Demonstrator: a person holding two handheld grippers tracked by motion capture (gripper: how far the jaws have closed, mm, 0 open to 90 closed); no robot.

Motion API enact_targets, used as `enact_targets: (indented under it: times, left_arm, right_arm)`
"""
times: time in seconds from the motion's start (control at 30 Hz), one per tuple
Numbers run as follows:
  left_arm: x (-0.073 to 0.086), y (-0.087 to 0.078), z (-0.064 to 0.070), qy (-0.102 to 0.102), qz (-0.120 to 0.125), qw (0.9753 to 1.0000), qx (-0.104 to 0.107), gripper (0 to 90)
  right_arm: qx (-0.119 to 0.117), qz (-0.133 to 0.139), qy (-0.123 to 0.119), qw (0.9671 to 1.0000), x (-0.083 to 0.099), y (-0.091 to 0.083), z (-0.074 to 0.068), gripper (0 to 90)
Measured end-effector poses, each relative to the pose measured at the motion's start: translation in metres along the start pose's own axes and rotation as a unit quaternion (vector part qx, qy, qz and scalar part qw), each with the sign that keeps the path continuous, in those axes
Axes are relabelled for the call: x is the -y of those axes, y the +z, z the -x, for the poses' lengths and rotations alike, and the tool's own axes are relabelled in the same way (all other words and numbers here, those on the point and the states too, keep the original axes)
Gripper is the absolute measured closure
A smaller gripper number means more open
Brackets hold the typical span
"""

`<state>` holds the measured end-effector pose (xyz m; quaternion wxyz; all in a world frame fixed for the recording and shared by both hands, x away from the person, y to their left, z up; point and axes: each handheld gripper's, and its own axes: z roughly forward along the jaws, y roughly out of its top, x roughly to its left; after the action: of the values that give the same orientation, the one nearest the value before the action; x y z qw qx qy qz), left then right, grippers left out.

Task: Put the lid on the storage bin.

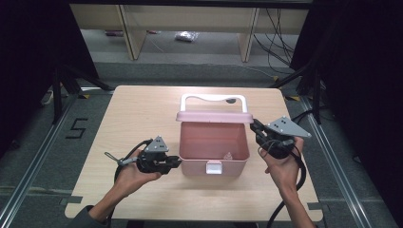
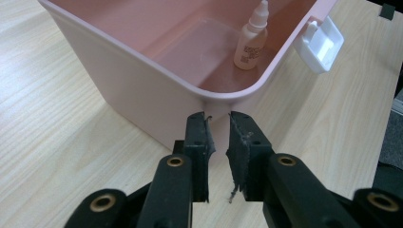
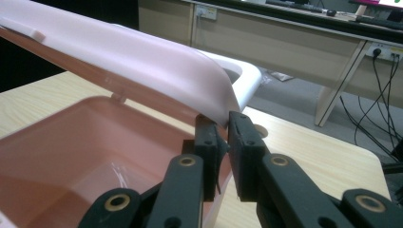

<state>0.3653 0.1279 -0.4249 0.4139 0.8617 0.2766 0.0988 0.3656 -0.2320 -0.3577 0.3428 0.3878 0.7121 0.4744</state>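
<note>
**Pink box open between two grippers**

While the pale wood-grain table (image 1: 142, 109) lies flat and matte under it, a pink plastic box (image 1: 214, 142) sits near the middle, slightly toward the right. At the left, a hand (image 1: 128, 178) holds the left gripper (image 1: 177, 162), a black jointed tool with a grey three-cornered plate on top, just beside the box's near left corner. In the left gripper view its two black jaws stand slightly parted with a narrow gap, their worn, frayed pads clasping nothing, aimed at the rounded corner of the box without clearly touching it.

The box is a smooth, glossy tub with rounded corners and a thick rolled rim. Inside it, against the near wall, a small translucent dropper bottle (image 2: 251, 40) stands upright, with a tapered nozzle and a printed label. A white, squarish plastic latch (image 1: 214, 167) hangs on the near outer wall.

The lid (image 1: 214, 116) is raised at the far side, a smooth, gently curved pink shell, and above it a white loop handle (image 1: 214, 98) with rounded corners shows.

At the right, a hand (image 1: 281, 166) holds the right gripper (image 1: 255, 124) at the lid's right end. In the right gripper view its black jaws are drawn close around the thin edge of the lid, pinching its corner.
</note>
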Motion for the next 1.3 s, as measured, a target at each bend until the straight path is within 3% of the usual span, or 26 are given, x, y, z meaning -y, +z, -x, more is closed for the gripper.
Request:
enact_targets:
  times: [0.1,0.13,0.17,0.23,0.37,0.4,0.7,0.83,1.1,1.3]
  left_arm:
    - [0.0,0.001,0.001,-0.007,0.008,0.9999,-0.001,79.2]
    - [0.0,0.001,0.001,-0.007,0.007,1.0,-0.001,79.7]
    - [0.0,0.0,0.0,0.001,0.0,1.0,0.0,79.7]
    - [0.0,0.001,0.001,-0.007,0.008,0.9999,-0.001,79.8]
    - [0.0,0.001,0.001,-0.006,0.007,1.0,-0.001,80.3]
    - [0.0,0.001,0.001,-0.006,0.007,1.0,-0.001,80.3]
    - [0.0,0.001,0.001,-0.006,0.008,1.0,-0.001,80.4]
    - [0.0,0.001,0.001,-0.005,0.008,1.0,-0.001,80.5]
    - [0.0,0.001,0.001,-0.005,0.009,0.9999,-0.001,80.7]
    - [0.0,0.001,0.001,-0.006,0.008,0.9999,0.0,80.7]
  right_arm:
    - [-0.002,-0.001,0.0,1.0,0.003,-0.002,-0.002,83.3]
    - [-0.007,-0.008,0.008,0.9999,0.004,-0.003,-0.003,83.3]
    - [-0.001,0.001,0.0,1.0,0.005,-0.003,-0.002,83.3]
    - [-0.004,0.001,0.001,1.0,0.007,-0.004,-0.003,83.3]
    - [-0.008,-0.008,0.009,0.9999,0.01,-0.007,-0.005,83.2]
    - [-0.008,-0.006,-0.001,0.9999,0.011,-0.008,-0.003,83.2]
    - [-0.009,-0.007,0.003,0.9999,0.022,-0.012,-0.008,82.7]
    - [-0.019,-0.025,0.011,0.9995,0.025,-0.015,-0.009,82.7]
    - [-0.018,-0.02,0.005,0.9996,0.032,-0.015,-0.01,82.6]
    - [-0.028,-0.041,0.009,0.9987,0.038,-0.017,-0.01,82.6]
